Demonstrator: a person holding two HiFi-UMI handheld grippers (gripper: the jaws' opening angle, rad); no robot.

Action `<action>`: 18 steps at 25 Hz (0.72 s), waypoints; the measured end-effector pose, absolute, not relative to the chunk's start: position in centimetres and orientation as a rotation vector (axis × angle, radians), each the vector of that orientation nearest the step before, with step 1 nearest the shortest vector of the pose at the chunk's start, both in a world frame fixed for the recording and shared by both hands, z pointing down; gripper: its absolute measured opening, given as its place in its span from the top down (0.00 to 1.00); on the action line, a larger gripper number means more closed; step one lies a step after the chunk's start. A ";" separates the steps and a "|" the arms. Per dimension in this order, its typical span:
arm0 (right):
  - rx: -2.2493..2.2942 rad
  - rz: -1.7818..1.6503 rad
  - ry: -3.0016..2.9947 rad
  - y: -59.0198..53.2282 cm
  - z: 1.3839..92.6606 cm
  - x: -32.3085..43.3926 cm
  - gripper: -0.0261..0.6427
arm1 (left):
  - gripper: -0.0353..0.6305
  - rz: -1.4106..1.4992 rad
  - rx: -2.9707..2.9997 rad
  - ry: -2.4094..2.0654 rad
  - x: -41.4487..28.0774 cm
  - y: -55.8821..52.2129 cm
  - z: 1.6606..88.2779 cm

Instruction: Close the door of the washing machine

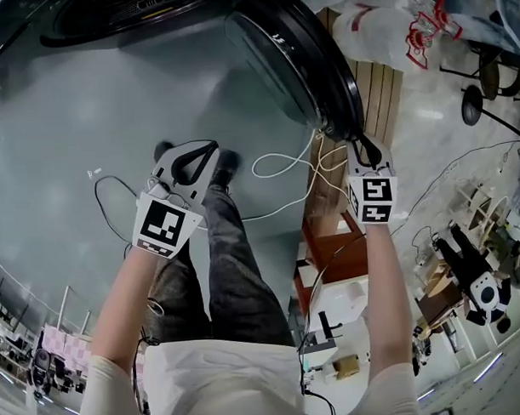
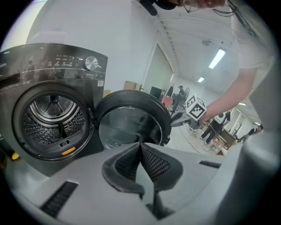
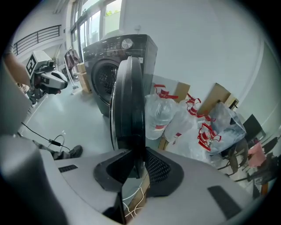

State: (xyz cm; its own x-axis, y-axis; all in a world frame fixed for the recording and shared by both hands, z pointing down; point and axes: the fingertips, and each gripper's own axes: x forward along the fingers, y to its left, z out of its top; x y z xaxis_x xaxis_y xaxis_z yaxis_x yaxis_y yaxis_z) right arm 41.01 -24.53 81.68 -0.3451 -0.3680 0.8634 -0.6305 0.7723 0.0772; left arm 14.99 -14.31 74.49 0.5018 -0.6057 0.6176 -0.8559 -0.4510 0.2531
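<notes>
The dark washing machine (image 2: 52, 118) stands with its drum showing and its round door (image 1: 298, 65) swung wide out. My right gripper (image 1: 360, 148) is at the door's free edge. In the right gripper view the door rim (image 3: 129, 101) runs straight down between the pads, and my right gripper (image 3: 138, 154) is shut on it. My left gripper (image 1: 212, 147) hangs over the floor left of the door, apart from it. Its pads meet at the tip with nothing between them in the left gripper view (image 2: 140, 145), which faces the door glass (image 2: 131, 123).
A white cable (image 1: 284, 167) loops over the floor under the door. Plastic bags (image 3: 175, 118) and cardboard boxes sit beside the machine behind the door, on wooden slats (image 1: 380, 96). The person's legs and a shoe (image 1: 224, 165) are below the grippers. Chairs and clutter are at the right.
</notes>
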 end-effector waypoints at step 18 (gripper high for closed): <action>0.581 0.438 -1.995 -13.7 82.5 30.9 0.81 | 0.93 0.585 2.131 -1.284 6.7 -7.4 75.3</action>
